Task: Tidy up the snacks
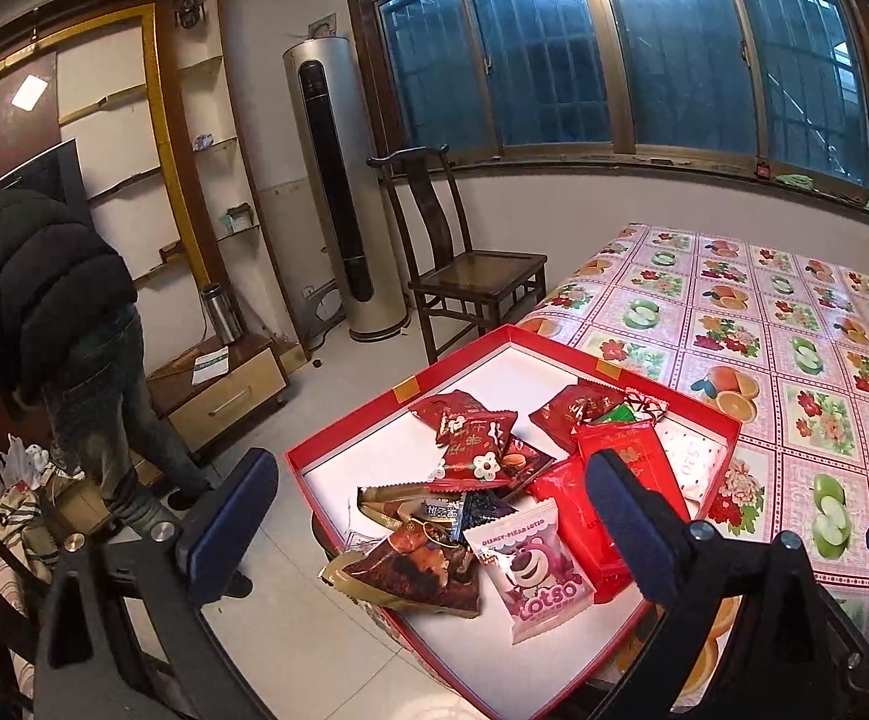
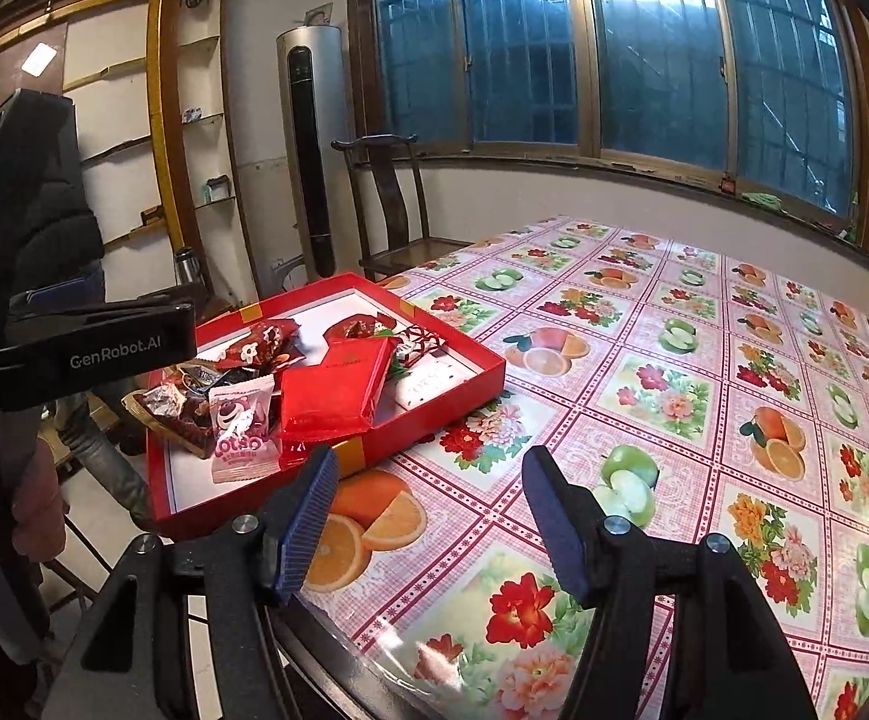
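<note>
— fruit-and-flower oilcloth table (image 2: 662, 396) under barred windows, wooden chair (image 1: 464, 264) at far edge. where's the box?

— red box (image 1: 728, 429) at the table's left corner, hanging past the edge over tiled floor. long axis running diagonally, near left to far right. snack packets (image 1: 482, 456) heaped toward its near end, pink lotso packet (image 1: 530, 570) lying lengthwise toward the near rim.

— room to move?

— bare cloth right of the box, wide and unobstructed.

— grippers?

— left gripper (image 1: 434, 516) spread wide above the packets, holding nothing. right gripper (image 2: 434, 516) jaws apart over the cloth, empty, just beside the box's near wall.
</note>
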### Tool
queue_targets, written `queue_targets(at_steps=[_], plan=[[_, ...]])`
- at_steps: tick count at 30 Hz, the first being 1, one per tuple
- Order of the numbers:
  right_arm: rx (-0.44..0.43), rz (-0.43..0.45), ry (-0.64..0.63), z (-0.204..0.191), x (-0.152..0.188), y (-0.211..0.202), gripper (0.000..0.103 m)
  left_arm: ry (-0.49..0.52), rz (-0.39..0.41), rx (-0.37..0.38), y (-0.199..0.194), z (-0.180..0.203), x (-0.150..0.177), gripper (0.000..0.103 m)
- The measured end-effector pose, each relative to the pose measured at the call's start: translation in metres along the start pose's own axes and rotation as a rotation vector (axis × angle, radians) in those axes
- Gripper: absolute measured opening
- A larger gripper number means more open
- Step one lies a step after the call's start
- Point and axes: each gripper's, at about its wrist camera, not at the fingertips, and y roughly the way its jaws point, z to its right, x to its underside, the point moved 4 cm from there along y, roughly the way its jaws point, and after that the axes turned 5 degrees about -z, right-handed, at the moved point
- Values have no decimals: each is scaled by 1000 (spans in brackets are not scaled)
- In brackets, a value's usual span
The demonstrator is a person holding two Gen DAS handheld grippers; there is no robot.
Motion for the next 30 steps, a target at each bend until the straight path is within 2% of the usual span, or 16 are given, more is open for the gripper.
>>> queue_targets(at_steps=[30], plan=[[-8, 10, 40, 0, 5, 6, 70, 7, -29, -11, 1, 0, 13, 103]])
